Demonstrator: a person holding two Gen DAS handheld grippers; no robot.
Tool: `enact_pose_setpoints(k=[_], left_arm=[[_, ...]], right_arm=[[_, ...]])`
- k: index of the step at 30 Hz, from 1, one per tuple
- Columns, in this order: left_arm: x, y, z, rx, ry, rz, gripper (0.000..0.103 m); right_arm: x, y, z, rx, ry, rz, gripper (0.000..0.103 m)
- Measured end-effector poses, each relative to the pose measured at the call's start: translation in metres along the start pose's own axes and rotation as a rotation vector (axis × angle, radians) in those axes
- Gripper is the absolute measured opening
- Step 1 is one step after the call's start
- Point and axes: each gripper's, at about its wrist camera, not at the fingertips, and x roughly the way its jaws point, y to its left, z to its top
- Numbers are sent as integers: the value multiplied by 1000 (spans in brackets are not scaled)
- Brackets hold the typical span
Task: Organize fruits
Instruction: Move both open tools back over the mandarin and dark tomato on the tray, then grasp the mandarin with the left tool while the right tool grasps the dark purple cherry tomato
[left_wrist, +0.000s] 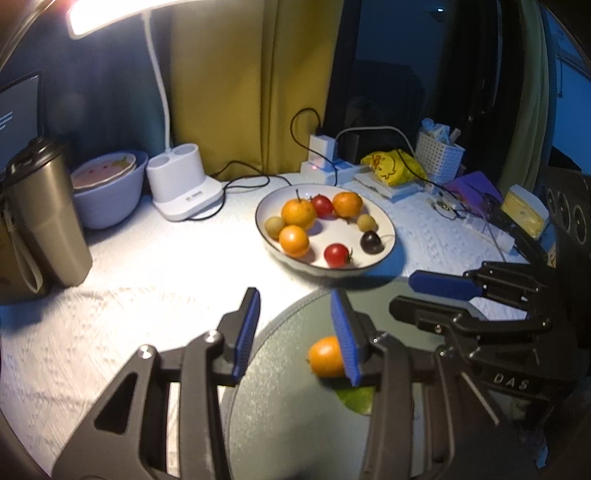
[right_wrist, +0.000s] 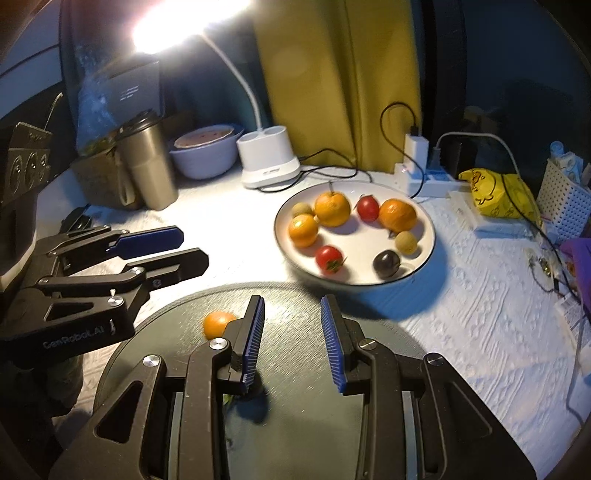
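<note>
Both grippers hang over the dark round tray (right_wrist: 388, 350) at the near edge of the bench (left_wrist: 147, 280), and both are spread with nothing between their pads: the left gripper (left_wrist: 299, 332) sits at the tray's left rim, the right gripper (right_wrist: 291, 343) over its middle. One small orange (left_wrist: 327, 356) already lies on the tray beside a green leaf (left_wrist: 356, 398), just against the left gripper's right finger in the left view. The rest of the fruit waits in the white bowl (right_wrist: 424, 254) just beyond the tray: three oranges, two red tomatoes (right_wrist: 328, 258), two pale yellow-green fruits and a dark plum (right_wrist: 386, 264). Sorting looks barely begun. The main risk, as I judge it, is the two grippers crowding each other over the tray; a swing by either could nudge the loose orange, which would roll freely on the flat surface and off the rim. In the bowl, round fruit lying close together may squirt sideways if pinched off-centre, and the tomatoes could split under a hard squeeze.
</note>
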Motion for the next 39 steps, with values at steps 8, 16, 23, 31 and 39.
enact_pose_setpoints(k=[8,16,23,31,39], left_arm=[[-7,5,-18,-30,13,22,41],[-10,11,-35,-52,37,39,41],[-9,10,-40,-61,51,36,41],[-3,1,-38,-55,64,25,41],[9,-13,-33,-32,80,17,42]], right_arm=[[4,13,-18,-5,47,45,34],[10,20,-30,0,84,70,34],[16,25,-36,-13,118,80,34],[16,23,-41,-20,124,112,31],[8,10,-38,-2,94,125,29]])
